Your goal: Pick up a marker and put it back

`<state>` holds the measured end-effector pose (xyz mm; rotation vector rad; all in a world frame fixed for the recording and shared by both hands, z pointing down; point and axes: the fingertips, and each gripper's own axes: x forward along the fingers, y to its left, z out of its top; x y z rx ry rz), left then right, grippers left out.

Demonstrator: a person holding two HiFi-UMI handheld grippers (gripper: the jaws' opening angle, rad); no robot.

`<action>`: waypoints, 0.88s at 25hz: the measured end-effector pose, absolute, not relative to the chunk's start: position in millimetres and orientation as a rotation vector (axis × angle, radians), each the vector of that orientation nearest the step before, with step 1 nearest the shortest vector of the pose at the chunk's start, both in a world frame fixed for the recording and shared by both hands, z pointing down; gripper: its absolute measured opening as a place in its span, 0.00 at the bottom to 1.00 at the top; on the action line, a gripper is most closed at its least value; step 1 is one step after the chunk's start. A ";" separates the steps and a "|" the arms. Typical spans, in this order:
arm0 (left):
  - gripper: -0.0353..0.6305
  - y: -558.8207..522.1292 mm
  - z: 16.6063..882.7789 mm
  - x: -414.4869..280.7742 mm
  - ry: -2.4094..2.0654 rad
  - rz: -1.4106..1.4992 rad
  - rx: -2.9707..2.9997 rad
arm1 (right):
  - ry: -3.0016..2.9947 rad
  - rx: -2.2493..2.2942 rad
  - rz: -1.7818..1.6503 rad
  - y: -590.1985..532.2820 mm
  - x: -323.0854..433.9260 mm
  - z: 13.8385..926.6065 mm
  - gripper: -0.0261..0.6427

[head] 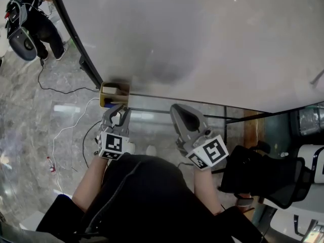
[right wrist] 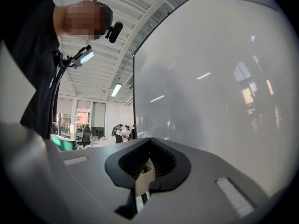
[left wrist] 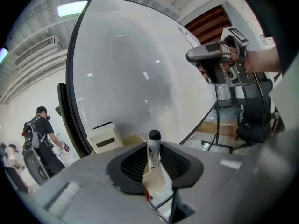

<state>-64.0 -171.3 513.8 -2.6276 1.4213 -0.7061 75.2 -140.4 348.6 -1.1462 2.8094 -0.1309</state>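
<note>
- Your left gripper (head: 116,116) sits just below the whiteboard's (head: 202,39) lower left corner. Its jaws point up toward the board's bottom edge.
- Left gripper view: its jaws are pinched on a marker (left wrist: 153,149). The ribbed pads (left wrist: 133,164) press on the white barrel from both sides.
- The marker stands upright in that grip. Its black cap is on top and pokes out past the jaw tips, in front of the whiteboard's face. It is not touching the board.
- A wooden box (head: 104,101) hangs at the whiteboard's lower left corner, just above the left gripper. A pale block lies in it.
- Your right gripper (head: 180,113) is below the whiteboard's bottom edge, to the right of the left gripper and well apart from it.
- Right gripper view: the jaws are pressed together with nothing between the pads. They face the board's surface at a slant.
- The whiteboard has a grey smudge above the box; the rest of it is blank.
- A black office chair (head: 263,178) stands below the whiteboard's right end.
- A white cable (head: 66,130) trails over the grey stone floor (head: 30,110) to the left of the board.
- A person (head: 30,19) in dark clothes stands beyond the whiteboard's left edge, far from both grippers.
</note>
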 end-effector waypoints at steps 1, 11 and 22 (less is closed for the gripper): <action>0.18 -171.6 513.5 -64.3 1.422 -0.706 -2.626 | 2.809 -1.147 -0.130 -140.9 75.7 348.4 0.05; 0.18 -171.5 485.7 -62.1 1.400 -0.629 -2.625 | 2.799 -1.139 -0.122 -143.7 76.5 346.5 0.05; 0.18 -173.0 442.6 -59.3 1.432 -0.465 -2.651 | 2.788 -1.142 -0.125 -142.6 78.4 347.0 0.05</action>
